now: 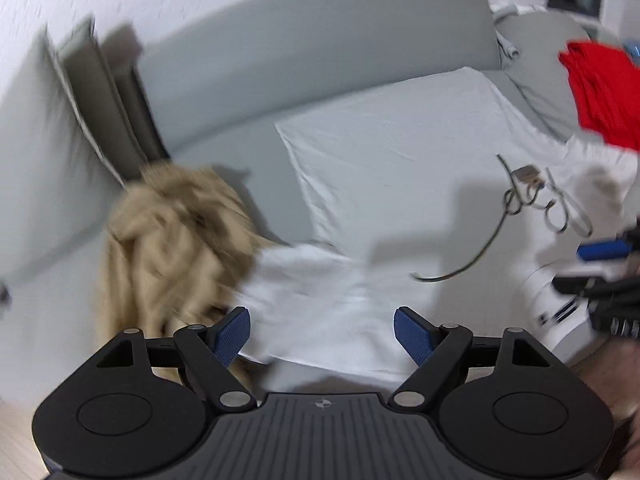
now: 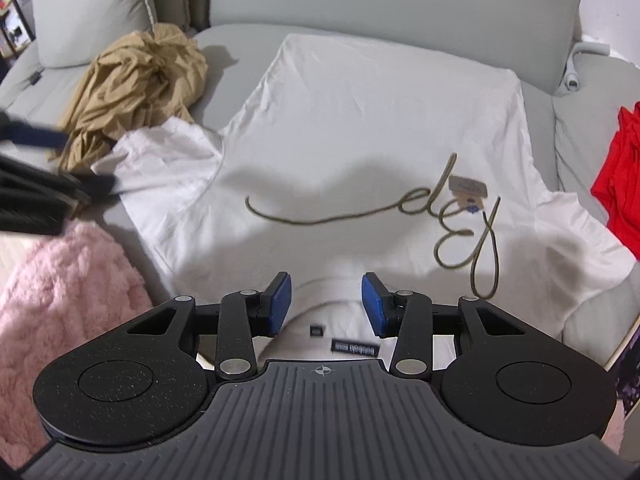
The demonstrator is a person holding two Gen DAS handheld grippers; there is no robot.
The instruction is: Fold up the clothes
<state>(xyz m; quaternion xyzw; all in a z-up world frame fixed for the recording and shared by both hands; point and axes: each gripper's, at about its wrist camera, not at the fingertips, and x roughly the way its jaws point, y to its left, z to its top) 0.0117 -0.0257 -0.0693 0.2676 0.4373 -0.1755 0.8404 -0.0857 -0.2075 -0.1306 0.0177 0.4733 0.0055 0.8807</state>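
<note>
A white T-shirt (image 2: 360,120) with a looping olive script across the chest lies spread flat on the grey sofa (image 2: 400,4), collar toward me. My right gripper (image 2: 326,304) hovers open just above the collar, nothing between its blue pads. In the left wrist view the same T-shirt (image 1: 392,148) shows blurred, and my left gripper (image 1: 322,334) stands open over its left sleeve, empty. The left gripper's dark fingers (image 2: 36,136) also show at the left edge of the right wrist view, near that sleeve.
A crumpled tan garment (image 2: 136,80) lies left of the shirt, touching the sleeve. A red garment (image 2: 620,176) sits at the right. A pink fluffy blanket (image 2: 64,292) covers the near left. A grey cushion (image 2: 88,8) leans at the sofa's back left.
</note>
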